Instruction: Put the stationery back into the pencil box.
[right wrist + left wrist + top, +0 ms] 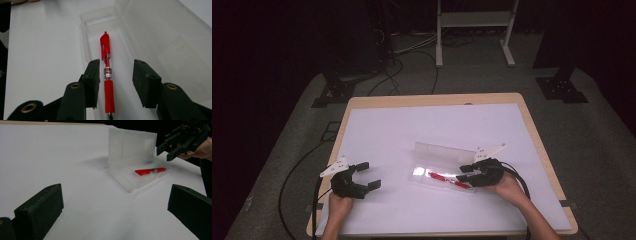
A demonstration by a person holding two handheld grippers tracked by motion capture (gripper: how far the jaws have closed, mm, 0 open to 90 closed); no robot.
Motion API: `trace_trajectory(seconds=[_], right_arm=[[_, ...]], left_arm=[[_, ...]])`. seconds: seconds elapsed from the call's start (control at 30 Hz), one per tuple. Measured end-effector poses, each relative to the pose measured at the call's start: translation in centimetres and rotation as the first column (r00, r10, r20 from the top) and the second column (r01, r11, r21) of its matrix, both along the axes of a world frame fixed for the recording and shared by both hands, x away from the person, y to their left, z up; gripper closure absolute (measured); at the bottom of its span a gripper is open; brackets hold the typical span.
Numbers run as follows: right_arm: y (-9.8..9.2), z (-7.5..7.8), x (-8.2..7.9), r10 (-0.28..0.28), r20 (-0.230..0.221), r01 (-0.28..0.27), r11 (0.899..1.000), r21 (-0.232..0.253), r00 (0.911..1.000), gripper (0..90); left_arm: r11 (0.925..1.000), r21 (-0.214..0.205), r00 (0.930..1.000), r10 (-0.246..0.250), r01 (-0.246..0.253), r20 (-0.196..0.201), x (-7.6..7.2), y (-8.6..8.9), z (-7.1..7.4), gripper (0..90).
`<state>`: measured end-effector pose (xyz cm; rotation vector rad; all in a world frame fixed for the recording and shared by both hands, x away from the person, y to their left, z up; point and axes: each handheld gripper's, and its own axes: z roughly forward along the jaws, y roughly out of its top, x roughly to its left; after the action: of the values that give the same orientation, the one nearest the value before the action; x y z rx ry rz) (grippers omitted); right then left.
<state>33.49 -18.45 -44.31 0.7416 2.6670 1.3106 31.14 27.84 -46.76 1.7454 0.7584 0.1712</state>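
A: Where is the red pen [107, 75] seen?

B: It is seen lying flat in the tray of the clear box [438, 181], a little right of the middle of the high view. The box's lid [131, 145] is stood up behind it, in the upper middle of the left gripper view.

A: Is the pen held by anything?

B: No. In the right gripper view the right gripper [116, 75] is hung over the pen with its jaws parted. The pen is seen between them, but it is not pressed by either pad. The left gripper [363, 175] is kept well apart, at the lower left of the high view, and its jaws are spread wide with nothing between them.

A: How is the pen likely to feel when it is picked up?

B: It is judged to be light and stiff. Its plastic body is smooth and round, so it could be rolled or slipped by a loose pinch. The red grip part near the bottom of the right gripper view looks softer, so less slipping is expected there.

A: Where should it be taken hold of?

B: The middle of the body is best pinched from both long sides, near the printed band. That way it can be kept level.

A: And the box?

B: It looks thin and light, so it may be pushed along the white table [382, 135] if it is bumped. The lid may be tipped shut too.
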Motion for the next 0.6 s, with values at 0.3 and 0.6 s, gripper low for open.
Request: trace_trajectory(seconds=[0.3, 0.6], right_arm=[[-1.3, -0.1, -0.6, -0.009, -0.011, 0.009, 1.0, 0.007, 0.9999, 52.4], [-2.4, 0.3, -1.2, -0.023, -0.014, 0.023, 1.0, 0.015, 0.9997, 51.9]], left_arm=[[1.0, 0.005, 1.0, -0.003, 0.003, 0.004, 0.0, 0.0, 0.0, 0.0], [1.0, 0.004, 1.0, -0.001, 0.001, 0.002, 0.0, 0.0, 0.0, 0.0]])
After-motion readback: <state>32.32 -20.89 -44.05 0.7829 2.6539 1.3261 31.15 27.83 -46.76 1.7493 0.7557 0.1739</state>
